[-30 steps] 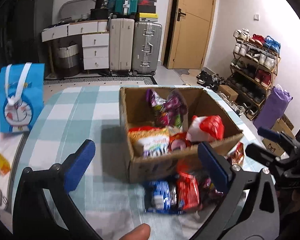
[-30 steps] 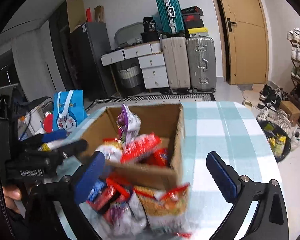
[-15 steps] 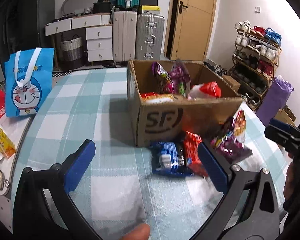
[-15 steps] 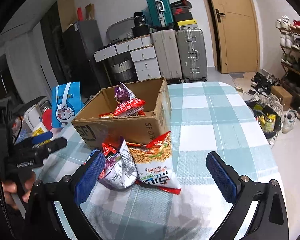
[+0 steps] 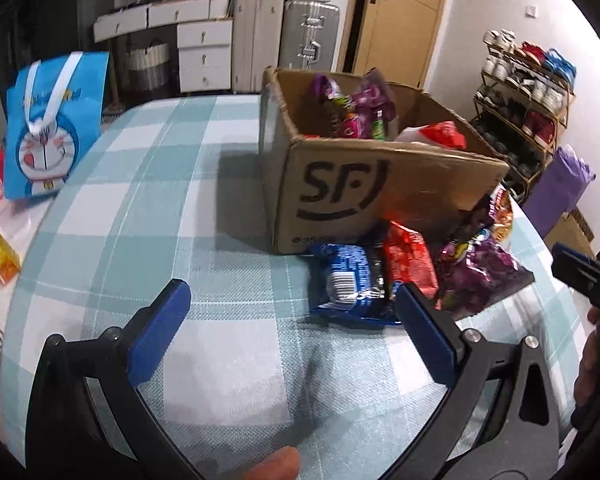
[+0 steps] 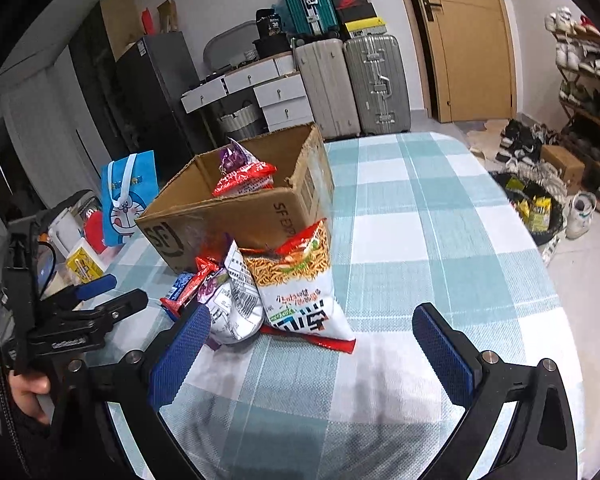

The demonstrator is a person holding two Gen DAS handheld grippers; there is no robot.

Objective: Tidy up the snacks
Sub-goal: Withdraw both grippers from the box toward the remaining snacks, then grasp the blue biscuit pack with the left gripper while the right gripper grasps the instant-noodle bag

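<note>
Two claws, left claw [image 5: 288, 328] and right claw [image 6: 312, 344], gape wide, holding nothing | cardboard box [image 5: 340, 192] on checked table [image 5: 160, 184] | snack packets [image 5: 384, 272] heaped at its near side

I'm in a home entryway: behind my checked worktop [image 6: 440, 216] stand suitcases [image 6: 376, 84], a white drawer unit [image 6: 276, 96], a wooden door [image 6: 472, 36] and a loaded shoe rack [image 5: 528, 112].

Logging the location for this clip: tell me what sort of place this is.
Most likely a home, perhaps an entryway or dining corner: suitcases stand by a door, a shoe rack lines the wall, and snacks lie by a box on a checked table.
</note>
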